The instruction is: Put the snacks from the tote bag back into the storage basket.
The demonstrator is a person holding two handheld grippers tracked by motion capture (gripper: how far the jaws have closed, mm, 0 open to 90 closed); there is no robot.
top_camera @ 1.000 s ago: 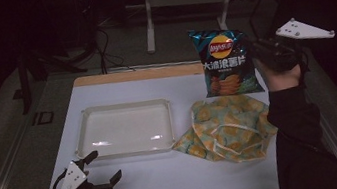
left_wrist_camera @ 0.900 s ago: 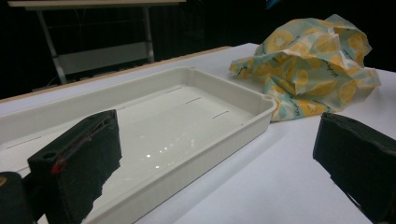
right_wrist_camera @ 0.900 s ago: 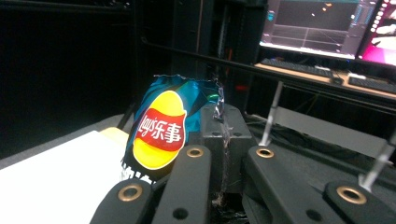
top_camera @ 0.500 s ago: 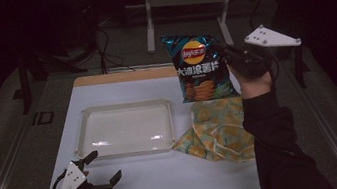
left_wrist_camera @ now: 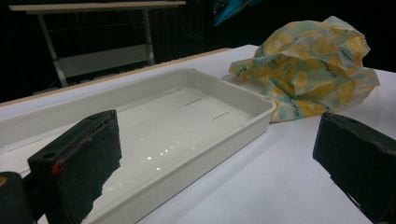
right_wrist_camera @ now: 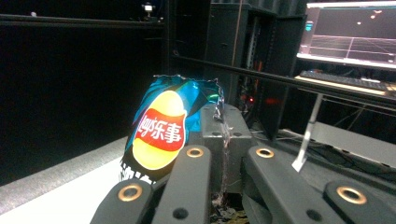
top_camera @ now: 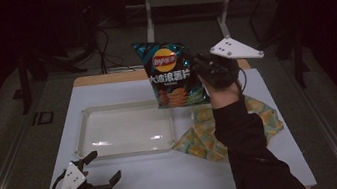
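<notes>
The right tool (top_camera: 203, 66) is clamped on the upper right edge of the chip bag (top_camera: 169, 74) and holds it clear of the desk (top_camera: 168, 175). In the right gripper view the crimped top seam of the bag is pinched between the closed jaws.

The bag hangs in the air above the far right corner of the white tray (top_camera: 124, 130), partly over the tray's far rim and partly over the gap between the tray and the lemon-print wrap (top_camera: 203, 137).

Governing relation: the tray lies below the bag and to its left, toward the person. Judged from this, the coming move is a lowering with a leftward and nearward shift.

Orientation of the bag:
- Long axis: near vertical, top seam up, bottom edge down.
- Printed face: turned toward the high camera (the logo reads upright).
- Tilt: slight, with the top leaning left, away from the right tool.

The tray's long axis runs left to right across the desk, so the bag probably needs laying over to rest flat in it.

The left tool (top_camera: 101, 169) rests on the near left of the desk, just in front of the tray's near rim, jaws well apart and holding nothing. The right hand alone carries the bag; the left tool is the nearer one to the tray.
</notes>
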